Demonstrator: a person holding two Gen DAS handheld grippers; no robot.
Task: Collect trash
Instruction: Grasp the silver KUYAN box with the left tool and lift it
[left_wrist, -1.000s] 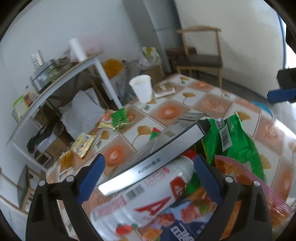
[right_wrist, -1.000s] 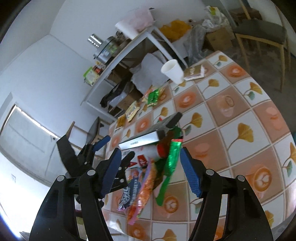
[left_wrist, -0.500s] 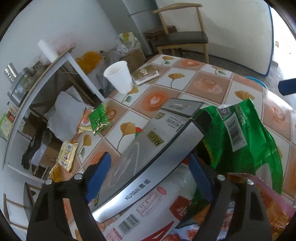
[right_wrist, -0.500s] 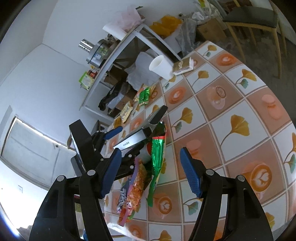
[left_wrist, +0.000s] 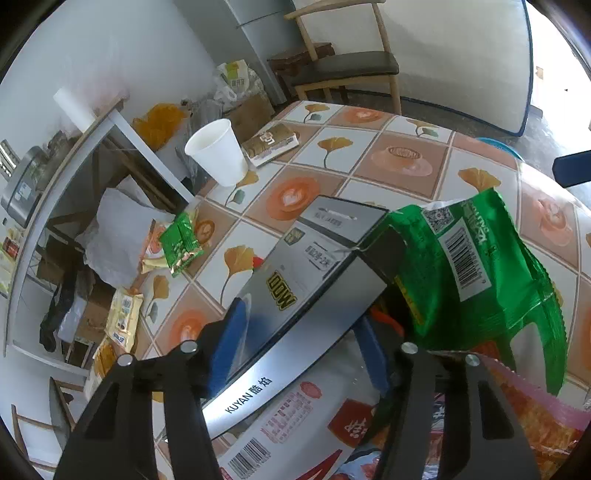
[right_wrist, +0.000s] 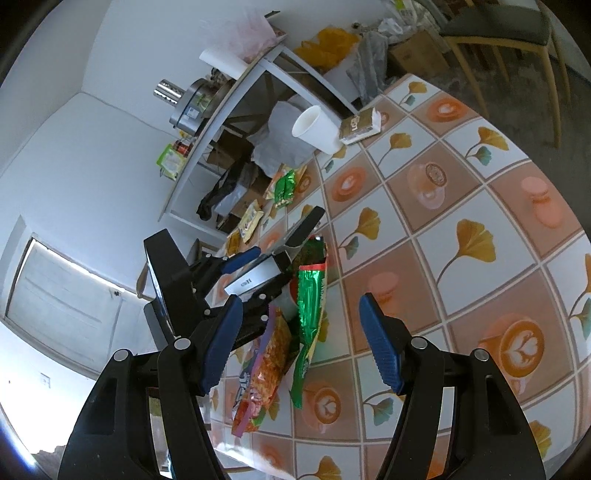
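Your left gripper (left_wrist: 299, 347) is closing around the silver box (left_wrist: 295, 291); your right gripper (right_wrist: 301, 343) hangs open, empty, over the tiled tablecloth (right_wrist: 461, 206); cluttered shelf (right_wrist: 221, 107) behind.

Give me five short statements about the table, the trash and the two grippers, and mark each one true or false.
1. The white paper cup stands upright on the table. True.
2. The left gripper has its fingers either side of the silver box. True; its jaws are closing on it.
3. The right gripper is carrying the green wrapper. False; its jaws stand apart with nothing between them, and the wrapper lies on the pile ahead.
4. The silver box lies flat on bare table. False; it rests tilted on other trash, including a white bottle.
5. The small brown packet sits inside the cup. False; it lies on the table beside it.
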